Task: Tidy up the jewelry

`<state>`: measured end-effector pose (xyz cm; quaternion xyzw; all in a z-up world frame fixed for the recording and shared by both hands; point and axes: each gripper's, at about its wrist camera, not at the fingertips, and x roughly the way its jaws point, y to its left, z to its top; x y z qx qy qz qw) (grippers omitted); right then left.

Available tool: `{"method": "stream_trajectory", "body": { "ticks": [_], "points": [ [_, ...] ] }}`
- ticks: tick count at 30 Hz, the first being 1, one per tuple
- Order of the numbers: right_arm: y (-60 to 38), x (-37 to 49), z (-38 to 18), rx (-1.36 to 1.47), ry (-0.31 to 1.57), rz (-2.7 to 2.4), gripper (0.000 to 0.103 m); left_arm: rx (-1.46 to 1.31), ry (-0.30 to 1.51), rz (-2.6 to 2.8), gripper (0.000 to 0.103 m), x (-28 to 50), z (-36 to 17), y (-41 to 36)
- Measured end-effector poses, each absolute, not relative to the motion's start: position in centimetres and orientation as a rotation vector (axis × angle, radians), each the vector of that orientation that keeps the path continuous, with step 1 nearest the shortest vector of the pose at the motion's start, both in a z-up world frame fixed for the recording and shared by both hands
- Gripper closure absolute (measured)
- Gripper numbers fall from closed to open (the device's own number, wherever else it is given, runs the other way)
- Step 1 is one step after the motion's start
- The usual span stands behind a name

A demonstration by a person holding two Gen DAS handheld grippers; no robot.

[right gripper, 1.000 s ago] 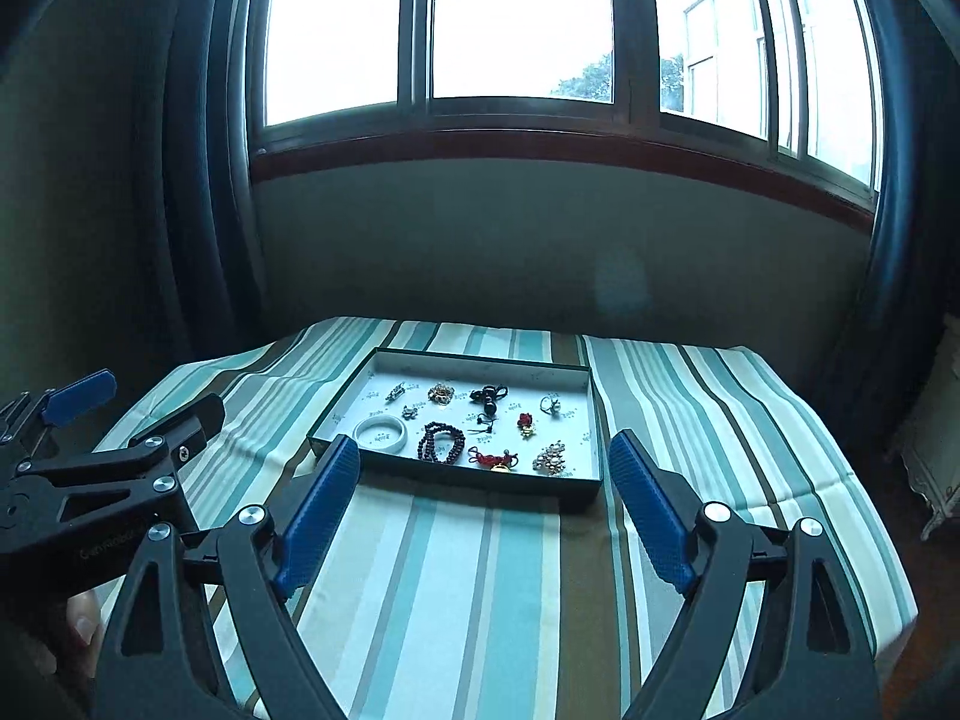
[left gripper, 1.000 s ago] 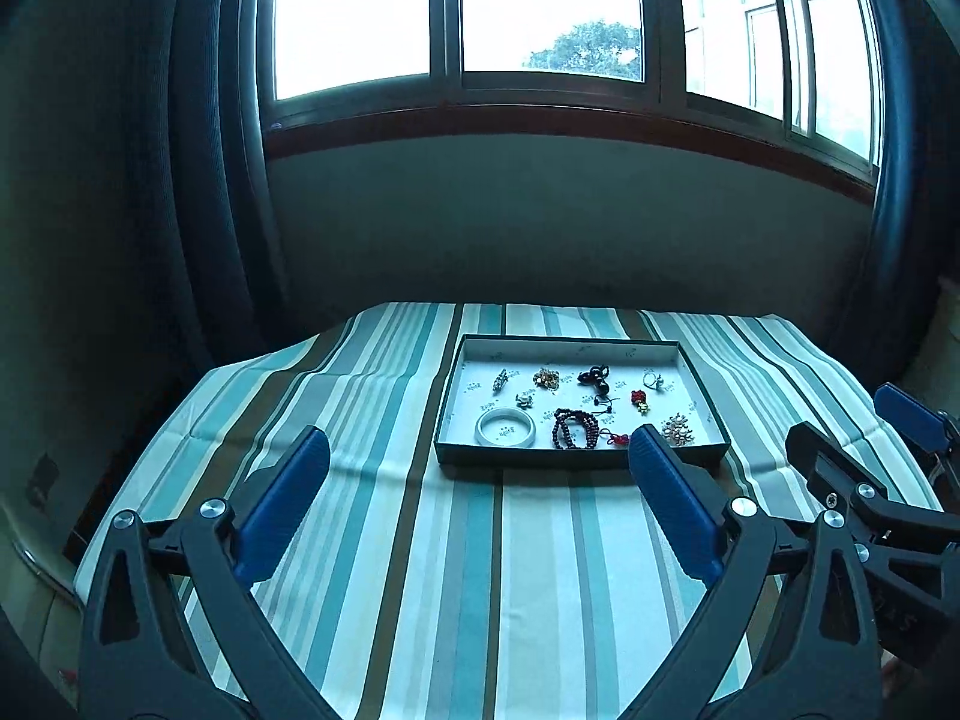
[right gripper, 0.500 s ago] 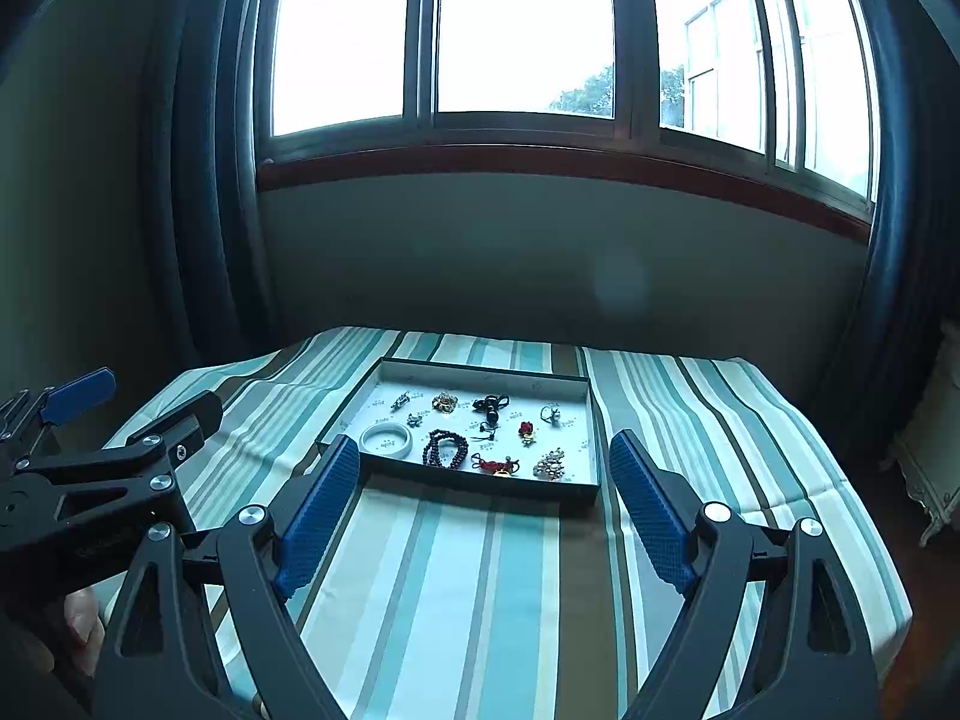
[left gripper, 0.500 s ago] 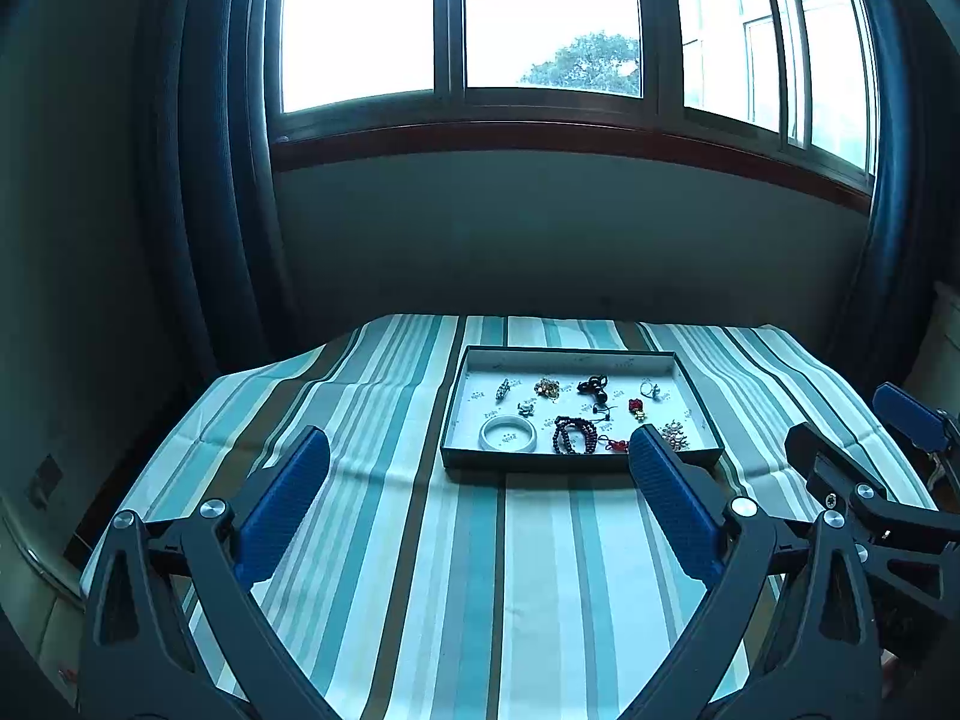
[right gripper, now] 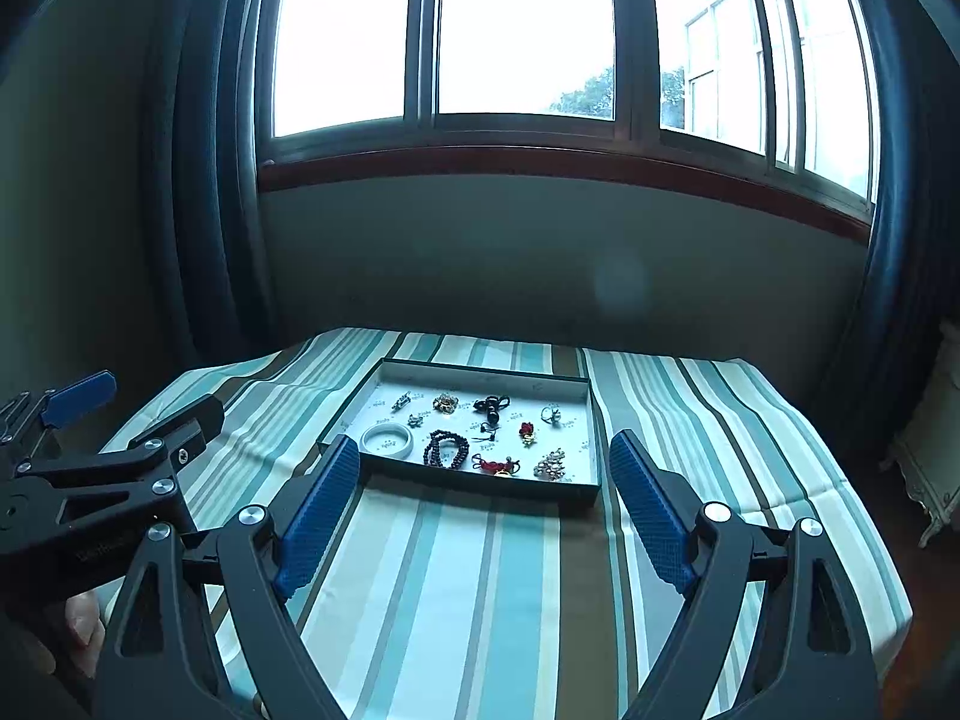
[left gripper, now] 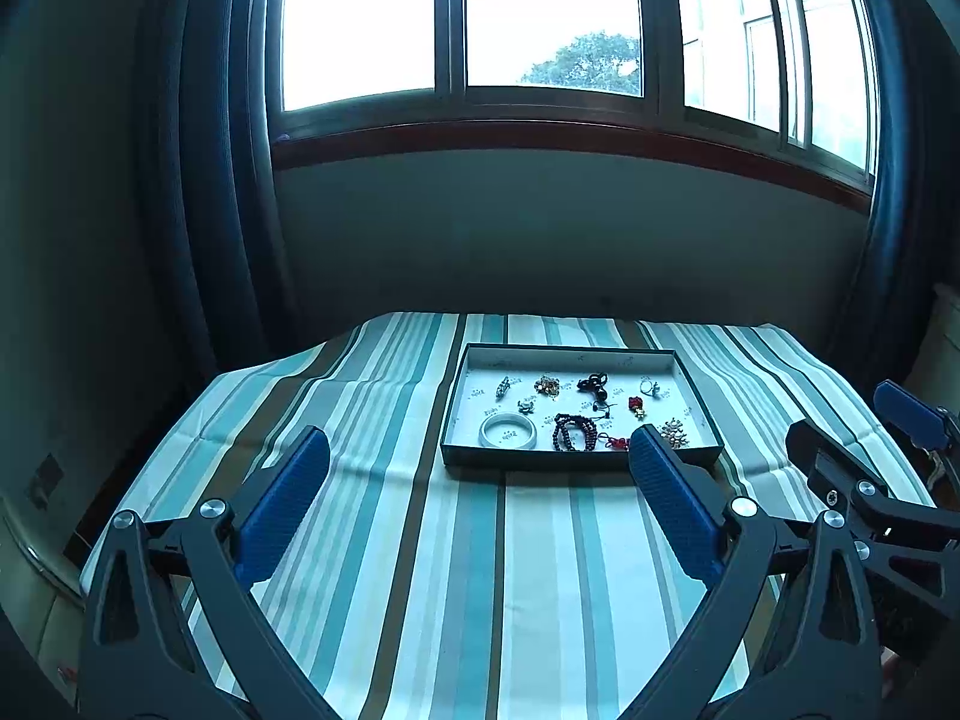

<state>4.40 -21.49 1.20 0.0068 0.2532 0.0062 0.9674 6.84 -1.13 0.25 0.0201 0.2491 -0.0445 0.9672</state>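
A shallow dark tray with a white floor stands on the striped tablecloth. In it lie several pieces: a white bangle, a dark bead bracelet, a red charm, a ring and small brooches. My left gripper is open and empty, well short of the tray. My right gripper is open and empty too, also short of the tray. Each gripper shows at the edge of the other's view.
The striped cloth covers a table that ends near a grey wall under a wide window. Dark curtains hang at both sides. A pale cabinet stands at the far right.
Both grippers have drawn back and risen a little, so the tray looks smaller and farther away. Both stay open and empty.
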Motion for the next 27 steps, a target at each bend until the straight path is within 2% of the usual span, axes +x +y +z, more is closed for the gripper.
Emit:
{"method": "stream_trajectory", "body": {
  "ticks": [27],
  "points": [
    [-21.44,4.39,1.14,0.013,0.513,0.013,0.019,0.041,0.502,-0.082,0.003,6.68,-0.09,-0.81]
  ]
}}
